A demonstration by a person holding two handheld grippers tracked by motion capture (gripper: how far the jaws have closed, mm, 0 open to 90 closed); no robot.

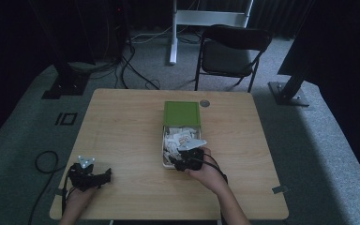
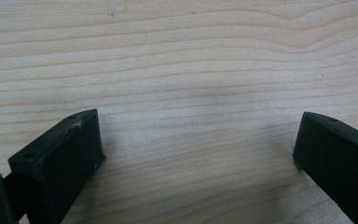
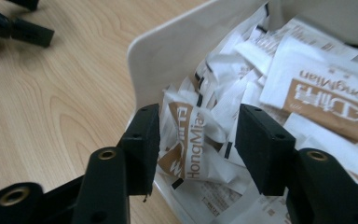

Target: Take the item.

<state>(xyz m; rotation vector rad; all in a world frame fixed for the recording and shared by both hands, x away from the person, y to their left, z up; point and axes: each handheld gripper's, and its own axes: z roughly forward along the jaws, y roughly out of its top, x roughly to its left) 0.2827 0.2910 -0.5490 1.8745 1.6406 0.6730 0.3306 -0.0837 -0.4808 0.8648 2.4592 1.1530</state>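
1. The left gripper [image 1: 90,176] rests on the near left part of the wooden table [image 1: 122,136], held by the person's left hand [image 1: 77,199]. In the left gripper view its jaws stand spread wide over bare wood, with nothing between them.
2. The white box [image 1: 166,161] sits at the table's middle, its green lid [image 1: 182,114] lying open at the far end; it is heaped with white and brown sachets [image 1: 180,138].
3. The right gripper [image 3: 198,144] is at the box's near end, jaws parted around one sachet [image 3: 186,140] marked "HongMian", not clearly pressing it.
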